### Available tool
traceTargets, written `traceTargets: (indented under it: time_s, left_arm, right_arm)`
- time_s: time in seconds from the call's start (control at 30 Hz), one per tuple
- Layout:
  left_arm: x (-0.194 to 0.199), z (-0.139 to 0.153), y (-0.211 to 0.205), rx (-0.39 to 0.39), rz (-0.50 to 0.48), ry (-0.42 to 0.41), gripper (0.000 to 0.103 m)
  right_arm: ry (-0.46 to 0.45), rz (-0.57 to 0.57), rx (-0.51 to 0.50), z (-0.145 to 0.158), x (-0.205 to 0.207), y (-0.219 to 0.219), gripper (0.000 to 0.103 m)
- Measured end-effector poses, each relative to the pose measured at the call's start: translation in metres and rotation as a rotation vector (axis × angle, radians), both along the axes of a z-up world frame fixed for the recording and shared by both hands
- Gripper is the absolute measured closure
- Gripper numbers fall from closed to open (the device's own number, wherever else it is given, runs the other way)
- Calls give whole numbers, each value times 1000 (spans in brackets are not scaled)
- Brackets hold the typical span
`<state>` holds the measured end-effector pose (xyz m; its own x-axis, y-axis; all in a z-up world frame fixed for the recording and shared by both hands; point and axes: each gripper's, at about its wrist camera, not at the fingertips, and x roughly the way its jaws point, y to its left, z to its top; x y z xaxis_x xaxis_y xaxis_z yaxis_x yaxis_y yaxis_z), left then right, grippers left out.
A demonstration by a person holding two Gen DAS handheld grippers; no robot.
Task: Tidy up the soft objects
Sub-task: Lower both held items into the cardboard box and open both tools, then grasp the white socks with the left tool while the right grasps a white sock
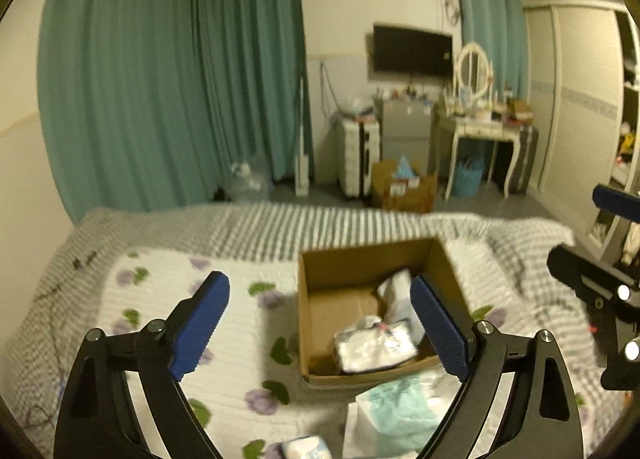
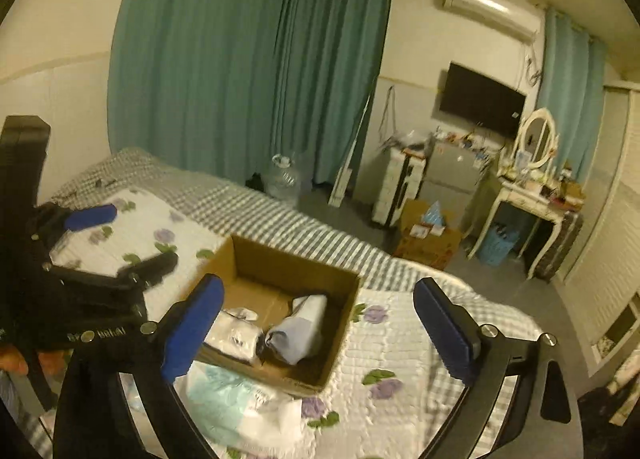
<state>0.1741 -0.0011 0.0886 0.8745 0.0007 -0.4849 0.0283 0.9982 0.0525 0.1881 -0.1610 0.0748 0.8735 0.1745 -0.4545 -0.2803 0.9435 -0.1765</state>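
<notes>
An open cardboard box (image 1: 320, 271) (image 2: 340, 323) sits on the floral quilt. Inside lie a white plastic-wrapped pack (image 1: 374, 345) (image 2: 234, 333) and a pale blue-white rolled bundle (image 1: 398, 293) (image 2: 298, 329). In front of the box lies a bag of mint-green fabric (image 1: 394, 413) (image 2: 236, 403). A small blue-white pack (image 1: 306, 448) lies at the bottom edge. My left gripper (image 1: 320, 331) is open and empty, held above the box's near side. My right gripper (image 2: 320, 333) is open and empty above the box. The left gripper shows at the left of the right wrist view (image 2: 108, 235).
The bed (image 1: 248, 227) has a grey checked sheet under the floral quilt (image 1: 176, 299). Beyond it are teal curtains (image 1: 160, 79), a white suitcase (image 1: 358, 155), a floor box (image 1: 404, 187), a dressing table (image 1: 486, 131) and a wardrobe (image 1: 580, 99).
</notes>
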Motion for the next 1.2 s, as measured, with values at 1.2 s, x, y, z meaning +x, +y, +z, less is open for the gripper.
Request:
traceTargets:
  time_s: [1.2]
  left_arm:
    - [-128,-223,-2,2,-91,402,15]
  right_arm:
    - [447,-43,-32,-232,-116,10,0]
